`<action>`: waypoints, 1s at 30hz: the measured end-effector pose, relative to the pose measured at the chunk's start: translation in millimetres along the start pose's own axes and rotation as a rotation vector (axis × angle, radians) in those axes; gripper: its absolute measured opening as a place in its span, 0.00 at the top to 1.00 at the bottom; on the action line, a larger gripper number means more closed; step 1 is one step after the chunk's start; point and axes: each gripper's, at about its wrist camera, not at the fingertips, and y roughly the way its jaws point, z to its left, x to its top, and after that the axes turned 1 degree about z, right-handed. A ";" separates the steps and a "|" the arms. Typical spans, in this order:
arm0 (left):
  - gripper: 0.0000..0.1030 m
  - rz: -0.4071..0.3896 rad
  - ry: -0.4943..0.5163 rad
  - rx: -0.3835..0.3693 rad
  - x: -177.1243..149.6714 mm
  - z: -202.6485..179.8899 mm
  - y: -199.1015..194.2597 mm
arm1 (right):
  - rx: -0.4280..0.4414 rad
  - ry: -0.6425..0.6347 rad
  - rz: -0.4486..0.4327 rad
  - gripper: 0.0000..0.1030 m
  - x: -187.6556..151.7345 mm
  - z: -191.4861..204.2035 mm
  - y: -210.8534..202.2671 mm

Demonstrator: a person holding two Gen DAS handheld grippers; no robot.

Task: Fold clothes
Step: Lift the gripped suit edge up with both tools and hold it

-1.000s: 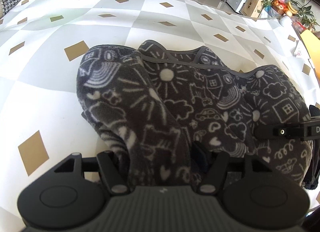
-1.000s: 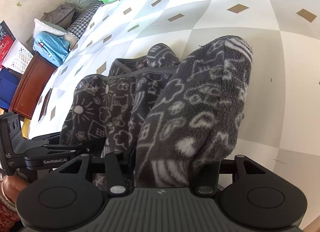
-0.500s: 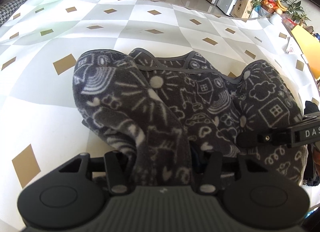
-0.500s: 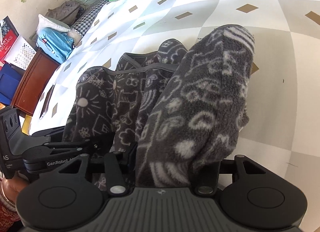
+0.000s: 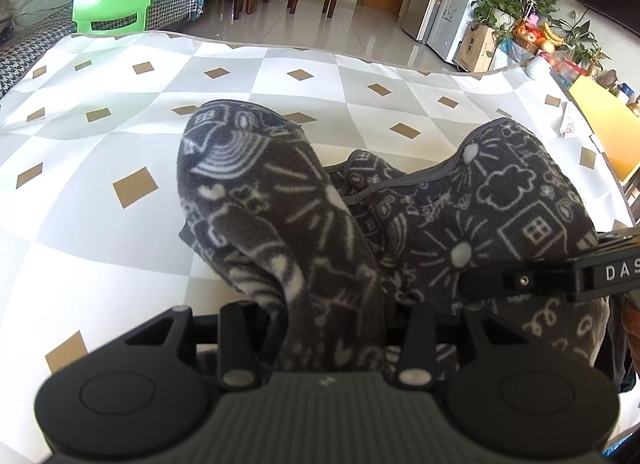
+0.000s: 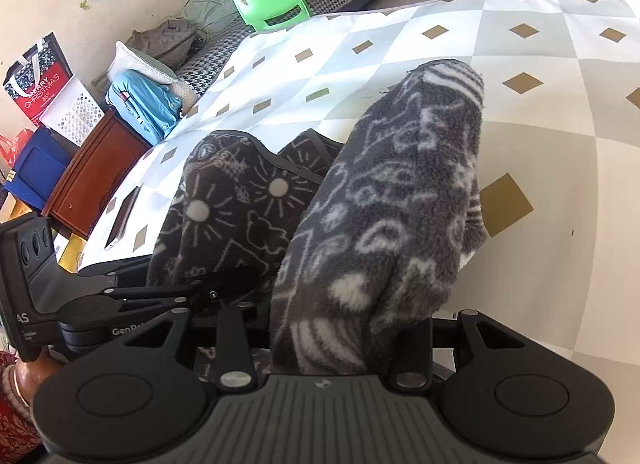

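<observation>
Two grippers, left (image 5: 326, 328) and right (image 6: 324, 338), closing, each pinching the fleece (image 5: 440, 232); hanging ahead of the fingers, spanning side by side over the cloth (image 5: 120, 144), neither nearer.

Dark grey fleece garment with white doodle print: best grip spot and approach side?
Grip the dark grey fleece garment with white doodle print at the two raised corner bunches, from the near side. Each bunch already sits between a gripper's closing jaws: left gripper, right gripper. The trimmed middle edge sags between them.
</observation>
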 end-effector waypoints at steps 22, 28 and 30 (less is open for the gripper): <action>0.33 0.140 -0.147 0.043 -13.5 42.8 32.5 | -0.172 0.124 0.062 0.42 -6.0 -36.8 10.1; 0.12 0.155 -0.145 -0.012 -15.0 45.7 38.7 | -0.110 0.234 0.063 0.36 -7.8 -57.7 10.8; 0.07 0.159 -0.134 -0.014 -14.3 42.2 41.2 | -0.093 0.249 0.060 0.33 -7.0 -59.0 12.1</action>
